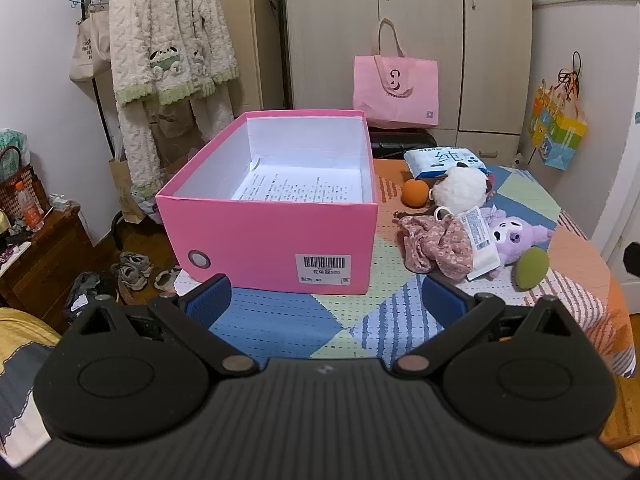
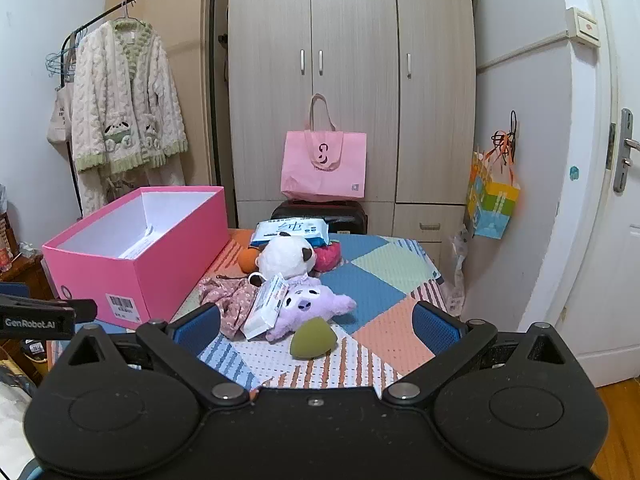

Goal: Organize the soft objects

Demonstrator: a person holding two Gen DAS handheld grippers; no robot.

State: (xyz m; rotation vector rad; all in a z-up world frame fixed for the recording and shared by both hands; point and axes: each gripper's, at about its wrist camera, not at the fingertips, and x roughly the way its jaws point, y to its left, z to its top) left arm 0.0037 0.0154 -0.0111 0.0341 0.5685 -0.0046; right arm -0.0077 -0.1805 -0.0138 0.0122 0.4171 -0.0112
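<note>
An open pink box (image 1: 272,236) (image 2: 168,256) stands on the patchwork table, with only a printed paper (image 1: 296,190) inside. Right of it lies a pile of soft things: a white panda plush (image 1: 460,190) (image 2: 286,256), a purple plush (image 1: 516,234) (image 2: 308,306), a floral cloth (image 1: 436,246) (image 2: 230,300), a green egg-shaped sponge (image 1: 531,269) (image 2: 314,338), an orange ball (image 1: 415,193) (image 2: 248,260) and a white tissue pack (image 1: 482,240) (image 2: 266,308). My left gripper (image 1: 326,304) is open and empty before the box. My right gripper (image 2: 316,326) is open and empty, just short of the sponge.
A blue wipes pack (image 1: 442,160) (image 2: 292,232) and a pink pouch (image 2: 330,258) lie at the table's far side. A pink tote (image 2: 324,164) sits on a dark case before the wardrobe. A clothes rack with a robe (image 1: 168,40) stands left; shoes (image 1: 134,270) lie on the floor.
</note>
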